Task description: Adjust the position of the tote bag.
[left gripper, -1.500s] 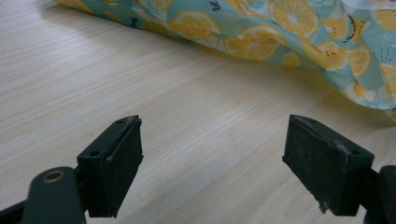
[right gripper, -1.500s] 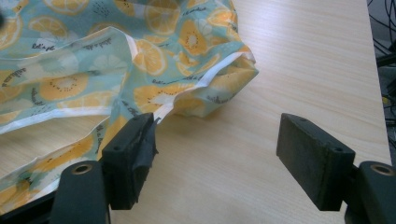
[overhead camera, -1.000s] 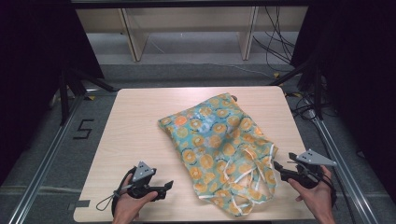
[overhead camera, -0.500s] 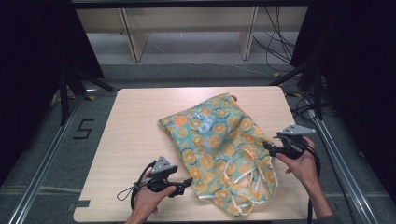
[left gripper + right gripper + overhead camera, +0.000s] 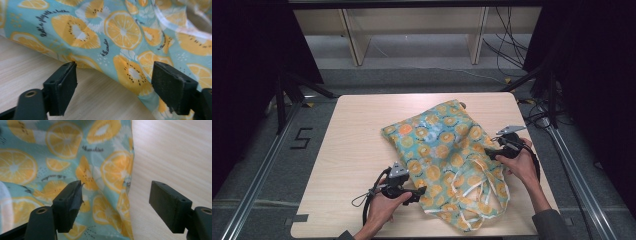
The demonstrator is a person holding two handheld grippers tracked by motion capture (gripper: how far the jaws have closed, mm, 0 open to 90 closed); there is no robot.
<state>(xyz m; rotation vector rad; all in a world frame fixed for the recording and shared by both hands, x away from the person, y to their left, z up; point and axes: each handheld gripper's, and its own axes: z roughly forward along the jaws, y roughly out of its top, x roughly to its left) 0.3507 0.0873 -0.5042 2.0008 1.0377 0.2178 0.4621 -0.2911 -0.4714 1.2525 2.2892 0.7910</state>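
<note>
A teal cloth bag (image 5: 442, 150) printed with orange slices lies rumpled on the wooden table (image 5: 357, 145), its white handles (image 5: 484, 192) toward the near edge. My left gripper (image 5: 418, 192) sits open at the bag's near left edge; its own view has the fabric (image 5: 120, 37) just beyond the jaws, one jaw over bare wood. At the bag's right edge my right gripper (image 5: 492, 151) is open too, with the cloth's border (image 5: 125, 182) lying between its jaws.
The table's left half is bare wood. A floor mark shaped like a 5 (image 5: 302, 137) lies to the left. Metal rails (image 5: 262, 165) flank the table, cables (image 5: 537, 117) trail at the right, and a shelf frame (image 5: 412, 30) stands behind.
My left gripper has moved right, up to the bag's near left edge. My right gripper has moved away from me and inward to the bag's right edge.
</note>
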